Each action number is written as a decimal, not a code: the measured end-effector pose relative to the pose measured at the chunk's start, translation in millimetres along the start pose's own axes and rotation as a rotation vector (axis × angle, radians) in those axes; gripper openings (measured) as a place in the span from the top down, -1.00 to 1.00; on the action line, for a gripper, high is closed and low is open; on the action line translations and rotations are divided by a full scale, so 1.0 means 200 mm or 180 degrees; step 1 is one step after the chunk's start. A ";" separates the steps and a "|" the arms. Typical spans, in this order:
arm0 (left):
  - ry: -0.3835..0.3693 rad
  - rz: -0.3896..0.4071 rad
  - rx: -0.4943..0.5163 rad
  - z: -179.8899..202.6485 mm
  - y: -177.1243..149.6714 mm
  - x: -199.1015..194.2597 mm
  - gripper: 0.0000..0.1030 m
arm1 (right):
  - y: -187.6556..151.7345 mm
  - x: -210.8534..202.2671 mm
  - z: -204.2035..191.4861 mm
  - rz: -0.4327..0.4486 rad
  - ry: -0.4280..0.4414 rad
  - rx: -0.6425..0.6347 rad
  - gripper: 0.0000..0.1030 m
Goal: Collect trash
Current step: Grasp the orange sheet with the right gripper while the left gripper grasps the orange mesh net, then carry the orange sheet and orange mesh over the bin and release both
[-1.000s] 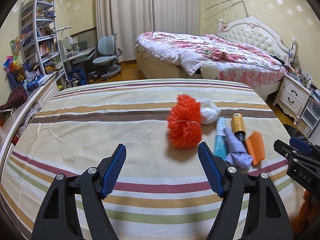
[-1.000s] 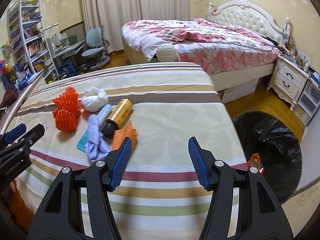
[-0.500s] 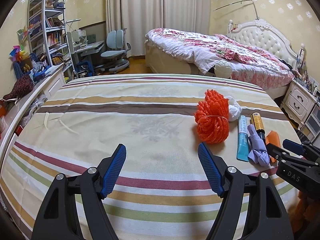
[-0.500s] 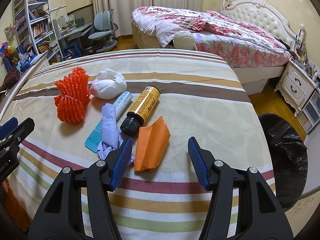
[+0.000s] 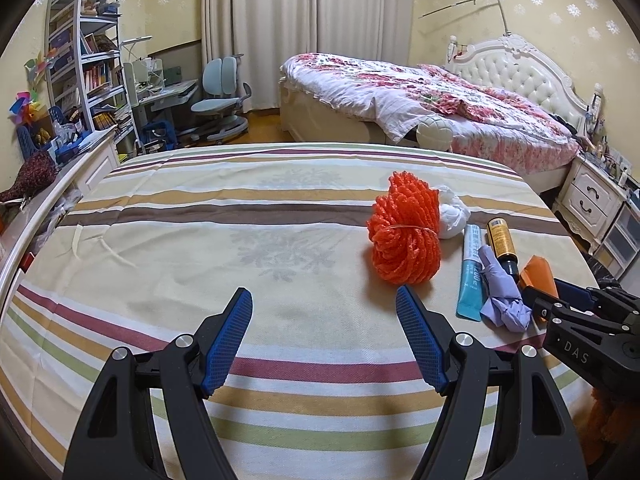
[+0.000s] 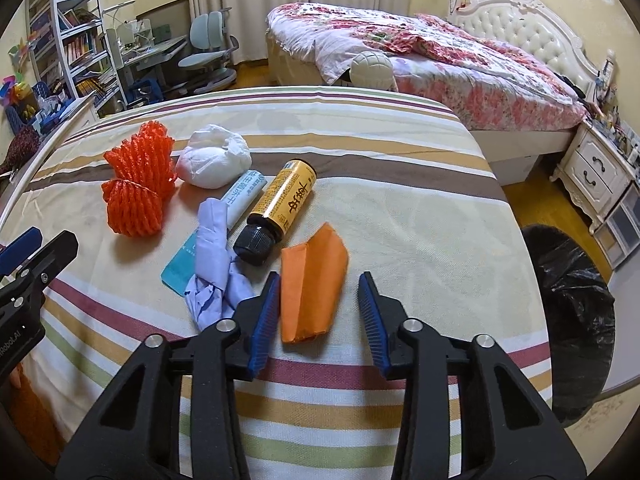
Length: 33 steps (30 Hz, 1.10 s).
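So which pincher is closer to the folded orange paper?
The right one. The right gripper sits open with the orange paper between its fingers. The left gripper is open over bare striped cloth, off to the paper's left.

Home bedroom: bed [image 5: 432,96], bookshelf [image 5: 86,60].

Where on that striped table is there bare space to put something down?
The striped cloth lies bare left of the orange foam net, and again from the orange paper to the edge near the black bin. It is crowded around the bottle.
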<state>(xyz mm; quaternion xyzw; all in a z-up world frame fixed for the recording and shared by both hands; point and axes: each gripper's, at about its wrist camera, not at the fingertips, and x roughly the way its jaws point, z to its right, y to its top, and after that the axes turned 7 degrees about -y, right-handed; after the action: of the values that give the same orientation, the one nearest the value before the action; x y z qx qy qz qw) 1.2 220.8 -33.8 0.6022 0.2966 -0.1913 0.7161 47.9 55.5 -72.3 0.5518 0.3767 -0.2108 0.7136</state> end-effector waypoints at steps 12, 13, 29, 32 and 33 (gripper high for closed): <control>-0.0167 0.0009 0.0102 0.12 0.03 0.05 -0.44 | 0.04 0.04 0.12 0.0022 -0.0116 0.0077 0.42; -0.0176 0.0009 0.0113 0.13 0.04 0.06 -0.44 | 0.04 0.04 0.13 0.0020 -0.0122 0.0093 0.42; -0.0260 -0.0259 0.0087 0.18 0.13 0.25 0.09 | 0.08 0.10 0.22 0.0008 -0.0115 0.0192 0.42; -0.0304 -0.0245 0.0089 0.17 0.13 0.23 0.12 | 0.08 0.10 0.22 0.0011 -0.0117 0.0195 0.42; -0.0309 -0.0241 0.0098 0.17 0.13 0.23 0.13 | 0.08 0.10 0.22 0.0012 -0.0118 0.0196 0.42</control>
<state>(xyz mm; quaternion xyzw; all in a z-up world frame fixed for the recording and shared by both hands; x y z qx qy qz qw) 58.5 196.6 -41.7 0.5915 0.2811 -0.2518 0.7125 84.1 20.8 -72.8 0.5702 0.3557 -0.2312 0.7035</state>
